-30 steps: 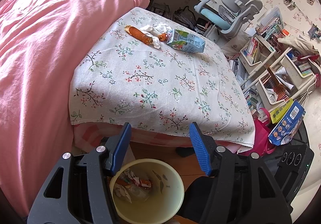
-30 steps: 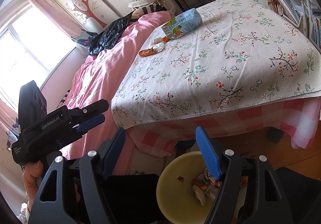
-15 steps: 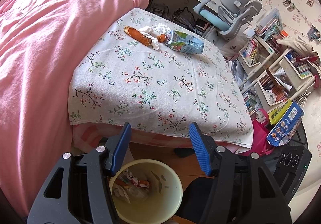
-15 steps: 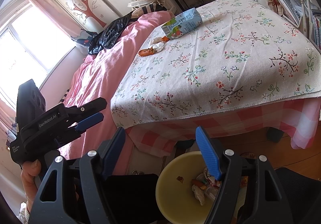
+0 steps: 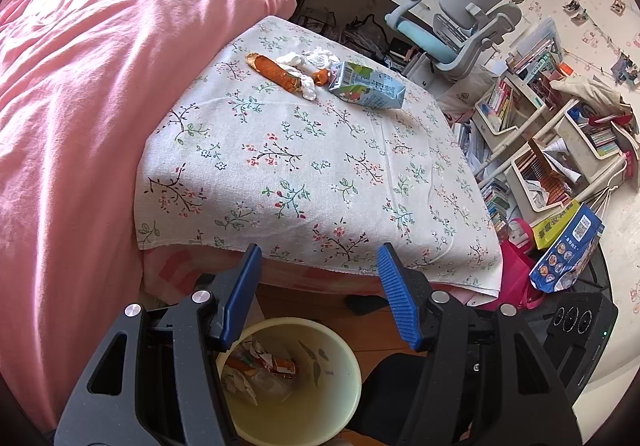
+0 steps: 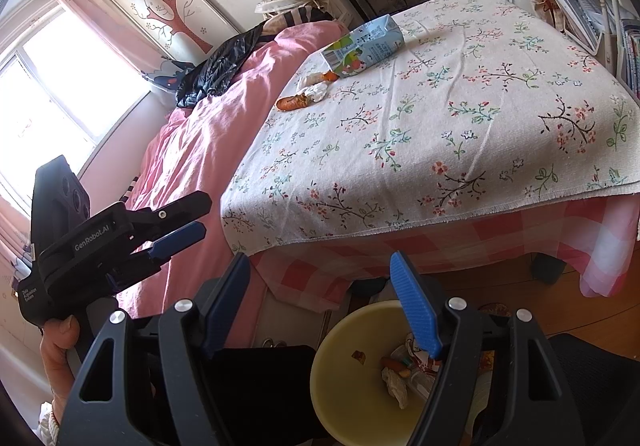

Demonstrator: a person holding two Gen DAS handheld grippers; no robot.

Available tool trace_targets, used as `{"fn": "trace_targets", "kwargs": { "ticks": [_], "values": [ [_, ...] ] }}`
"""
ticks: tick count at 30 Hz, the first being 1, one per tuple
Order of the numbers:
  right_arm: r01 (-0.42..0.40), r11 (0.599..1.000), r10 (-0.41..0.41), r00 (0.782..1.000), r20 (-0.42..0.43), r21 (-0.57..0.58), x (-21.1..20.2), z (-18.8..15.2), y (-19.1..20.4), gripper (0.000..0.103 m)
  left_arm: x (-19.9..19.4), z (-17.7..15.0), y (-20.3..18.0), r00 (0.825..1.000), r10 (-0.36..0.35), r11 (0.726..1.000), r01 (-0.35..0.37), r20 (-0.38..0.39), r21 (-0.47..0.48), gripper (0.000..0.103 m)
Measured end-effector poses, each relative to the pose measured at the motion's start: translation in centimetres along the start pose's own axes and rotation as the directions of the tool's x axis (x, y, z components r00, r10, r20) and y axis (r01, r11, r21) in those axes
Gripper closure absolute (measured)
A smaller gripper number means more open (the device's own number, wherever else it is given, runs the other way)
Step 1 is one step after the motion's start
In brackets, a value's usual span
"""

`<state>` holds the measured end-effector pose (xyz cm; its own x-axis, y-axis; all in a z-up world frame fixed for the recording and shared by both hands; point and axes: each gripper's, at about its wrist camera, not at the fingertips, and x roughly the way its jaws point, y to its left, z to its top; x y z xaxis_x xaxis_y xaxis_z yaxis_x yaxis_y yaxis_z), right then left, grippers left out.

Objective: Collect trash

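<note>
You are between pickups: both of your grippers hover over the yellow bin point(image 5: 296, 382) on the floor at the foot of the bed, and neither carries anything. The left gripper point(image 5: 320, 286) has its blue pads spread apart with nothing between them, and the right gripper point(image 6: 320, 298) is spread the same way, empty. The bin already has wrappers and crumpled paper at its bottom.

The remaining trash lies on the floral cloth point(image 5: 320, 166), well away from the bin, at the cloth's far edge beside the pink quilt point(image 5: 80, 106). There you have a light blue drink carton point(image 5: 366, 86) lying on its side, an orange food scrap point(image 5: 276, 72) just beside it toward the quilt, and crumpled white tissues point(image 5: 316, 58) touching the scrap, with one small orange bit against the carton's end.

Judging from this, your next move is a long reach from the bin across the cloth. The carton looks like the easiest target: it is boxy and should take a grip across its narrow faces, if your pads open wide enough. The scrap and tissues look soft and loose, so pinch low against the cloth, and expect the fabric to bunch if you press hard.
</note>
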<state>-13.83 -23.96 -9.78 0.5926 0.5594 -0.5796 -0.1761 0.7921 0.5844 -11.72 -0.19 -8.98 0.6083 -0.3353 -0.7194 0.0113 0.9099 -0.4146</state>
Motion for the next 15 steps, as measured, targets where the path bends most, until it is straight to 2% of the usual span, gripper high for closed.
{"fn": "trace_targets", "kwargs": {
  "ticks": [15],
  "values": [
    [0.001,1.0,-0.001,1.0,-0.006,-0.006,0.05,-0.11,-0.05,0.033,-0.1,0.09,0.01,1.0,-0.004,1.0,0.004,0.001,-0.002,0.045]
  ]
}}
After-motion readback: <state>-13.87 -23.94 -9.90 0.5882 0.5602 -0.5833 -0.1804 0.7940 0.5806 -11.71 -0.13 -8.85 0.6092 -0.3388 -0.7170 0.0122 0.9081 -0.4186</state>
